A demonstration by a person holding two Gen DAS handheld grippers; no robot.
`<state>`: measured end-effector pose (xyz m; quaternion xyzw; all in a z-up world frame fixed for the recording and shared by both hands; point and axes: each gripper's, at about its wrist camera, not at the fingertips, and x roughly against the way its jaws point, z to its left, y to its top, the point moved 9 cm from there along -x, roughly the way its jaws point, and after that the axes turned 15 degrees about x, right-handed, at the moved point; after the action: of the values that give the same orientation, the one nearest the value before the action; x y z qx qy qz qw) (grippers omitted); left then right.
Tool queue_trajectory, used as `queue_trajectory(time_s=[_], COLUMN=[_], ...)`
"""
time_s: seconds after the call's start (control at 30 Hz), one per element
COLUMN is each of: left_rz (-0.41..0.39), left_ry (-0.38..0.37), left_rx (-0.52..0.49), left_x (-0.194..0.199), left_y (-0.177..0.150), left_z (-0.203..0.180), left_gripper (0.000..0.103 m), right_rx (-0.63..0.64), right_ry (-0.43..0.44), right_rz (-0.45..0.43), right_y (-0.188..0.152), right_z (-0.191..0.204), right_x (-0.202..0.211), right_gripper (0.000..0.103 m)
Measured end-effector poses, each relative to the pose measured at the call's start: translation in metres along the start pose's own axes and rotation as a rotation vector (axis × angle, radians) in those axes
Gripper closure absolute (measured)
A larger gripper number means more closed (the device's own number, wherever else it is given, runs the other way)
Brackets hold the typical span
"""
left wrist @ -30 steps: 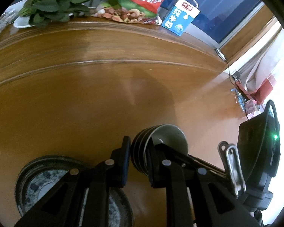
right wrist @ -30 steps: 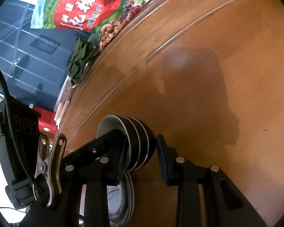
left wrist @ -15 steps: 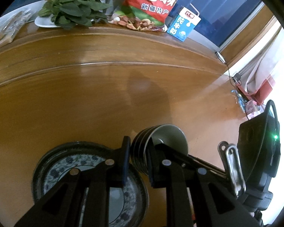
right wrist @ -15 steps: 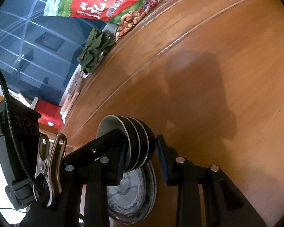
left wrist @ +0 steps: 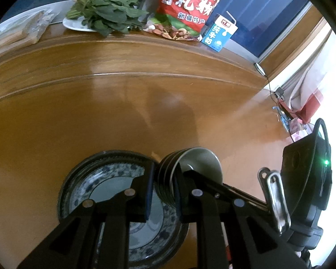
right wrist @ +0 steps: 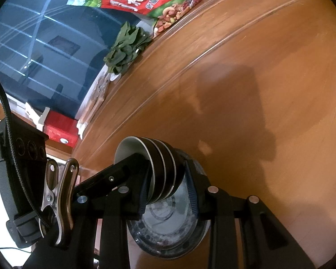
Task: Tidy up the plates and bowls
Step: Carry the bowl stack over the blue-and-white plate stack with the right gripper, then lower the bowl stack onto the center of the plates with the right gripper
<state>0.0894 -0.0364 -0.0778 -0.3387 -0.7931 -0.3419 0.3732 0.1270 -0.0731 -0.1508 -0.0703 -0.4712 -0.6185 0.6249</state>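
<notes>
bowls (left wrist: 188, 170) above plates (left wrist: 96, 179), greens (left wrist: 107, 15) left of snack bag (left wrist: 190, 4)

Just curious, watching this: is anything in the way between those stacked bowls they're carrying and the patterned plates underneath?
Nothing visible. The stack of bowls, held by both the left gripper and the right gripper, hangs over the stacked plates, whose top face looks bare.

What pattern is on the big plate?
Blue-and-white flowery band on the plate, clearest in the left wrist view.

Greens (left wrist: 107, 15), snack bag (left wrist: 190, 6), milk carton (left wrist: 219, 34)
</notes>
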Motion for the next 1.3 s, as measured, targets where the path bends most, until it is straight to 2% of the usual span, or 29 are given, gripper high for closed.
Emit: queue_trajectory(time_s=[0.17,0.6,0.93,1.3], left_rz=[0.000,0.033,0.075,0.094], left_ry=[0.001,0.027,0.068,0.078], left_rx=[-0.001,-0.007,-0.002,-0.010], left_x=[0.001,0.014,0.009,0.001], left_y=[-0.001,-0.016,-0.023,-0.022], left_z=[0.001,0.034,0.056,0.061], left_gripper=[0.088,0.088,0.088,0.088], right_rx=[0.000,-0.034,-0.089,-0.118], right_ry=[0.000,0.005,0.021,0.012], right_rz=[0.002,0.029,0.068,0.073], right_y=[-0.006,-0.032,-0.051,-0.057], right_z=[0.007,0.028,0.030,0.025], right_x=[-0.002,-0.019,-0.035,-0.041], right_gripper=[0.071,0.071,0.071,0.071])
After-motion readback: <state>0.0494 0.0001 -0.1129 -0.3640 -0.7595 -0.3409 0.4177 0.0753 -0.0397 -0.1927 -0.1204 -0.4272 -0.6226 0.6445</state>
